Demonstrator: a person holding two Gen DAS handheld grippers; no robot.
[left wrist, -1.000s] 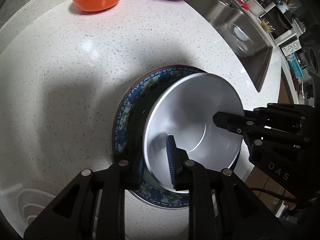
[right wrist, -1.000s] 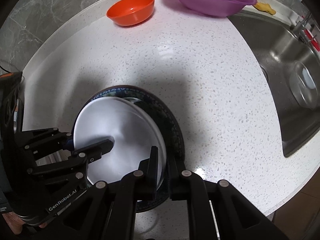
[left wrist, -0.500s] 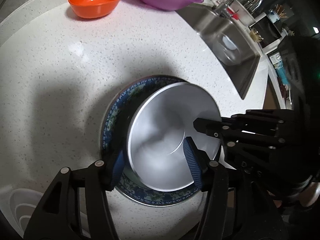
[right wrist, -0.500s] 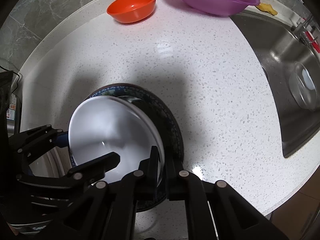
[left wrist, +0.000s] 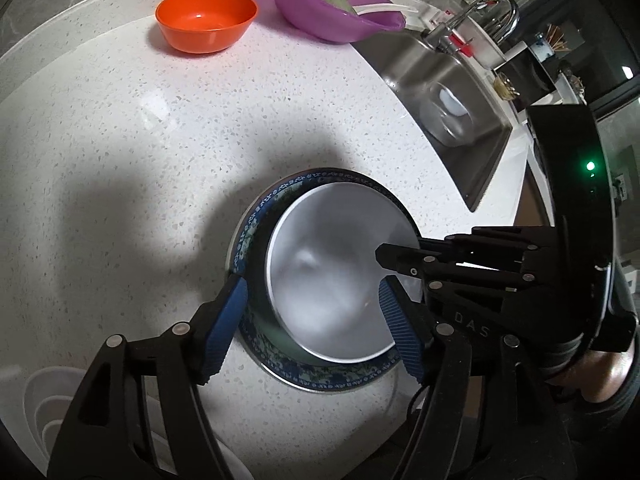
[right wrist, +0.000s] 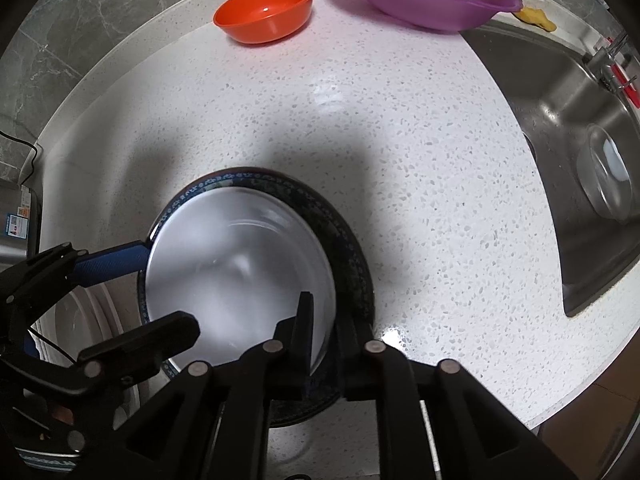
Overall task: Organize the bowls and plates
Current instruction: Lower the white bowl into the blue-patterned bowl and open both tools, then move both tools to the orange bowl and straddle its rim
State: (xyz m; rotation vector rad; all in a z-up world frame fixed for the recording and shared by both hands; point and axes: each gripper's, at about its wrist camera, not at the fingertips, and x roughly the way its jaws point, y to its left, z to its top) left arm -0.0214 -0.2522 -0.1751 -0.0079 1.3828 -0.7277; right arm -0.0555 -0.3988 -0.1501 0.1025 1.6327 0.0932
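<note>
Both grippers work over one stack near the counter's front edge. Left gripper [left wrist: 312, 320] has just been opening: its blue pads [left wrist: 224, 320] stand wide, one outside the left rim of the white bowl [left wrist: 332, 280], the other over the bowl's right side, neither pressing on it. Right gripper [right wrist: 324, 336] is clamped on the near right rim of the white bowl [right wrist: 236, 264], one finger inside the wall and one outside, pointing nearly straight down. In the left wrist view this gripper comes in from the right, its black fingers [left wrist: 404, 260] on the bowl's right rim, a hand behind it at the frame's edge. The bowl sits inside a blue patterned plate [left wrist: 256, 224], shifted toward the plate's right side so the plate's left rim shows as a crescent; the plate lies flat on the white speckled counter [left wrist: 120, 140]. Far across the counter stand an orange bowl [left wrist: 206, 18] and, just to its right, a purple bowl [left wrist: 336, 12] holding green vegetables. To the right lies a steel sink [left wrist: 452, 92] with a tap behind it. White dishes [left wrist: 44, 412] show at the near left corner of the left wrist view.
</note>
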